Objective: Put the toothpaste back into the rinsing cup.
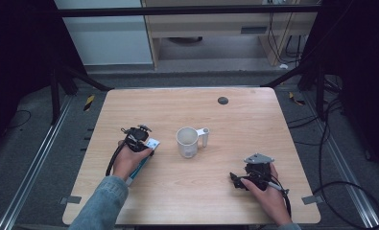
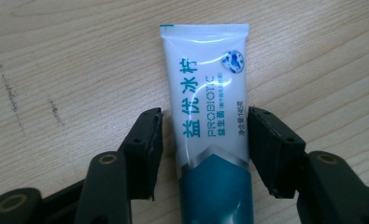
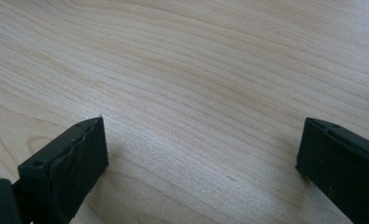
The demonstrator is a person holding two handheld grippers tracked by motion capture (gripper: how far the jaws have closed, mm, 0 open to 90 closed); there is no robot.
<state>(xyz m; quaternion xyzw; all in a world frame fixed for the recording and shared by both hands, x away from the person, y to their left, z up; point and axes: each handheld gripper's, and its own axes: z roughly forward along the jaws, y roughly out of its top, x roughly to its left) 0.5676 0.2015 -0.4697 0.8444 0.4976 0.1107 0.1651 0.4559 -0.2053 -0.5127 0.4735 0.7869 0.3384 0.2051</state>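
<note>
A white and teal toothpaste tube [image 2: 209, 93] lies flat on the wooden table [image 1: 201, 191], printed side up. My left gripper [image 2: 205, 116] straddles its middle: the right pad sits at the tube's edge and the left pad stands a small gap off it. In the high view the left gripper [image 1: 138, 136] is at the table's left over the tube [image 1: 151, 143]. A white mug [image 1: 187, 141] stands upright at the centre, handle to the right. My right gripper [image 1: 234, 178] rests near the front right, and in its own view the right gripper [image 3: 201, 135] is wide open over bare wood.
A small dark round mark [image 1: 222, 100] lies near the table's far edge. Metal frame legs [image 1: 57, 91] and cables [image 1: 340, 187] surround the table on the floor. A wooden cabinet [image 1: 216, 24] stands beyond the far side.
</note>
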